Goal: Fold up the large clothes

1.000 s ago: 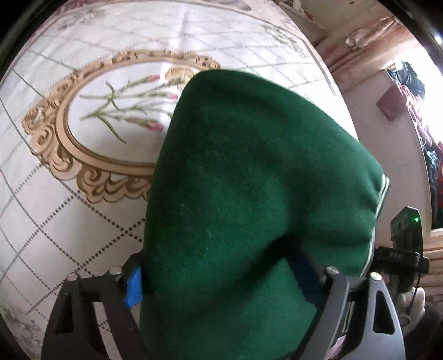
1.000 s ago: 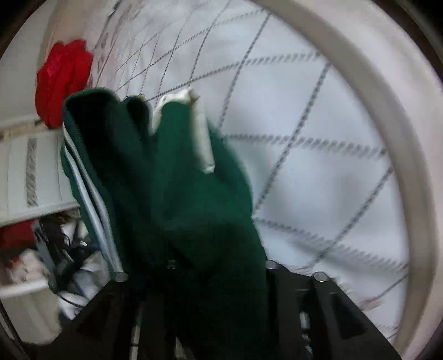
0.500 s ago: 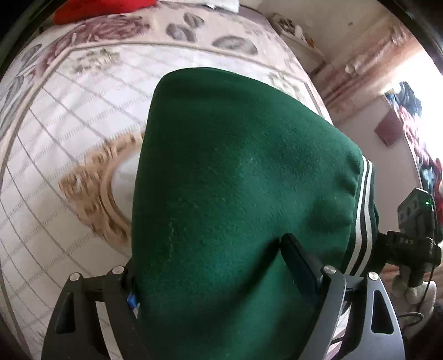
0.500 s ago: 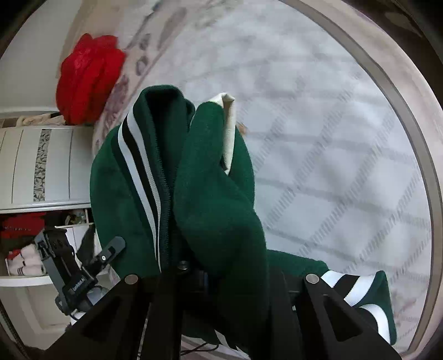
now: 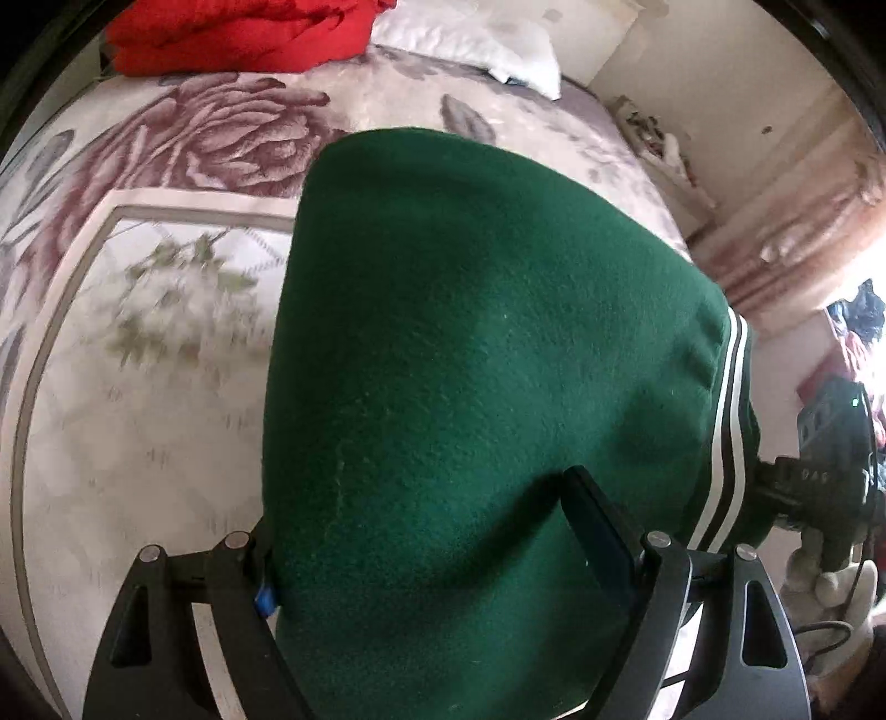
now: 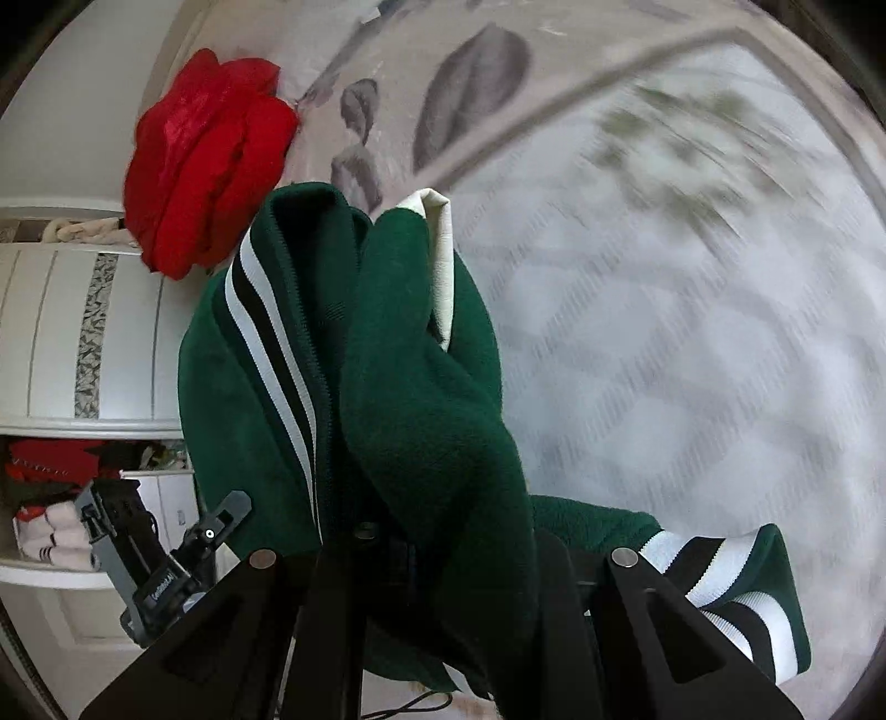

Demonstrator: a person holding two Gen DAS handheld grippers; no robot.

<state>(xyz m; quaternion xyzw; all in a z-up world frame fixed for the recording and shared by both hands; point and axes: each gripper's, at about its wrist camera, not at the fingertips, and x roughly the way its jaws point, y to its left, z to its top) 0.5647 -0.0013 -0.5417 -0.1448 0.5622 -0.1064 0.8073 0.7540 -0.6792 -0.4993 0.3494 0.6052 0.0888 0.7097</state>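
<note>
You've got the green jacket point(image 5: 487, 387) up off the bed point(image 5: 138, 443), carried between both claws. In the left wrist view the left gripper point(image 5: 443, 559) stands wide, and the thick bundle of green cloth fills the whole gap between its fingers point(image 5: 603, 543); both sides press into the fabric, so that claw is grasping the jacket, wide as it is. The cloth bulges up in front of the lens and hides most of the bed's middle. Along the bundle's right edge you can see the black and white striped trim point(image 5: 731, 421).

In the right wrist view your right gripper point(image 6: 443, 559) is clenched nearly closed on a narrower fold of the jacket point(image 6: 421, 421). The cloth rises straight out of its jaws, with a cream sleeve piece point(image 6: 440, 266) sticking out at the top and striped trim point(image 6: 271, 343) running down the left side. A striped cuff point(image 6: 731, 587) hangs low at the right, beside the right finger.

The bed cover under you is blurred. Towards the head of the bed lies a red garment point(image 5: 243, 33), at the left corner, with a white pillow point(image 5: 476, 39) just beside it. The other gripper point(image 6: 160, 559) shows at the lower left of the right view, in front of a white cupboard point(image 6: 83, 343).
</note>
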